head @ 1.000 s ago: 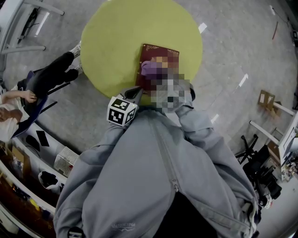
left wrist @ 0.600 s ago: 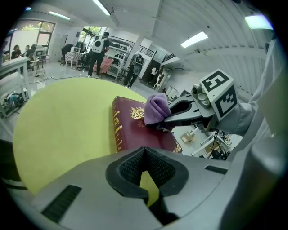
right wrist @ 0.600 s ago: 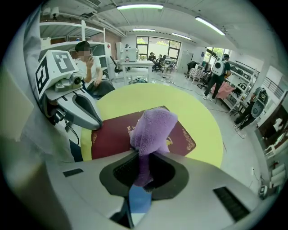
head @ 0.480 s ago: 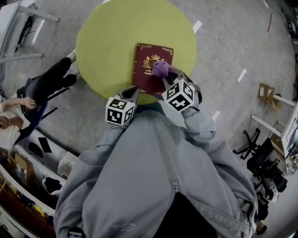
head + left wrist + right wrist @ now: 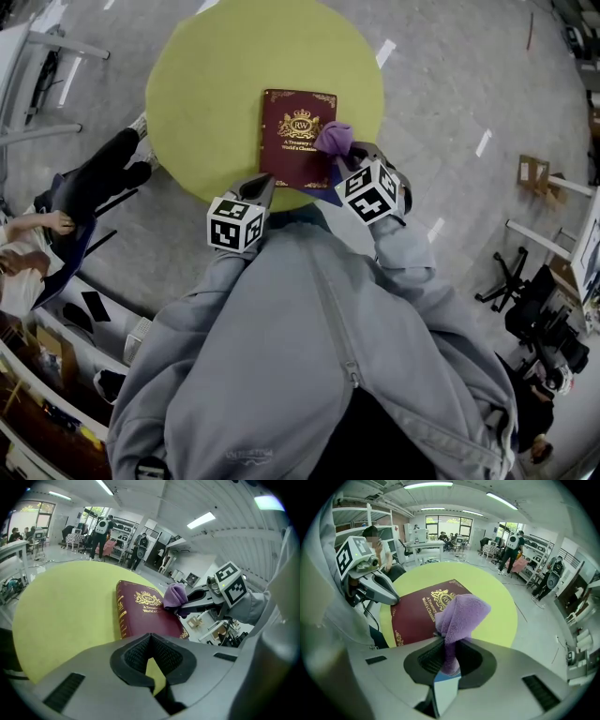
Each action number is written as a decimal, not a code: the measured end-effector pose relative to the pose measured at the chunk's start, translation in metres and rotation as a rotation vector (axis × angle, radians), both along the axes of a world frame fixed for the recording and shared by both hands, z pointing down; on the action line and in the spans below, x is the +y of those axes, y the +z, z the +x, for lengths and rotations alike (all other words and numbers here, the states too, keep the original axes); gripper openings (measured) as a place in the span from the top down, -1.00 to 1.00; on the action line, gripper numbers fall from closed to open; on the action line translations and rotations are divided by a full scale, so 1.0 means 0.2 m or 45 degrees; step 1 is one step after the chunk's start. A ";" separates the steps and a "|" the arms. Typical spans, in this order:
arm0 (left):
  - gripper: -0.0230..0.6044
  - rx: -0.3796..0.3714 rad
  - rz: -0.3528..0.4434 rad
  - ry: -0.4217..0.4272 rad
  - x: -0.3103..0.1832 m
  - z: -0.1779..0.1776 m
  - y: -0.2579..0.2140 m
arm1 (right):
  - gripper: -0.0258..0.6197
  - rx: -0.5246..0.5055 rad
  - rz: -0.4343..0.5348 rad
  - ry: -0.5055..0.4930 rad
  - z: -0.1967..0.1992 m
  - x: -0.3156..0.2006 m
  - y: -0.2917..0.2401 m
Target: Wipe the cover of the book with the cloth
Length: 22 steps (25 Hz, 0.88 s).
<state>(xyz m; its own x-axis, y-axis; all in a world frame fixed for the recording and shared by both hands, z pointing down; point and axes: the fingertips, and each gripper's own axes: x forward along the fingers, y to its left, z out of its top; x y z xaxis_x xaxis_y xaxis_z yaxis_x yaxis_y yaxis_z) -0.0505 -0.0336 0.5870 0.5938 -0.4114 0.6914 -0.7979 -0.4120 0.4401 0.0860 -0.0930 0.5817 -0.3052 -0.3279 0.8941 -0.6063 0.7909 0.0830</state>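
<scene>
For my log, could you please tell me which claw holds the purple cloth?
The right claw, shut on the cloth; the left claw is shut and empty.

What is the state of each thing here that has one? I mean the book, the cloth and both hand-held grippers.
book: closed, lying flat on the table, front cover up.
cloth: bunched up, held over the cover.
left hand-held gripper: shut, nothing between its jaws, tip at the book's near corner.
right hand-held gripper: shut on the cloth.
</scene>
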 end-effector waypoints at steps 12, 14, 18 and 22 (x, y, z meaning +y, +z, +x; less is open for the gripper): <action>0.87 0.031 0.009 0.037 0.04 -0.02 -0.06 | 0.70 0.049 0.031 0.157 0.21 0.07 -0.07; 0.87 0.024 0.013 0.054 0.06 -0.03 -0.06 | 0.70 0.035 0.071 0.164 0.20 0.06 -0.14; 0.87 0.028 0.017 0.068 0.08 -0.03 -0.06 | 0.70 -0.007 0.169 0.158 0.15 0.04 -0.31; 0.87 0.027 0.018 0.081 0.10 -0.03 -0.06 | 0.70 -0.060 0.254 0.107 0.03 0.03 -0.47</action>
<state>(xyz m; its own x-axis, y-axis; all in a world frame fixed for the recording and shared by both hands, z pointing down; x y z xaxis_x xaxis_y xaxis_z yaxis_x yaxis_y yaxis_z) -0.0558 -0.0142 0.5744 0.6334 -0.3823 0.6728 -0.7606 -0.4677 0.4502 0.0930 -0.0863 0.4880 -0.3094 -0.5232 0.7941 -0.6766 0.7079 0.2028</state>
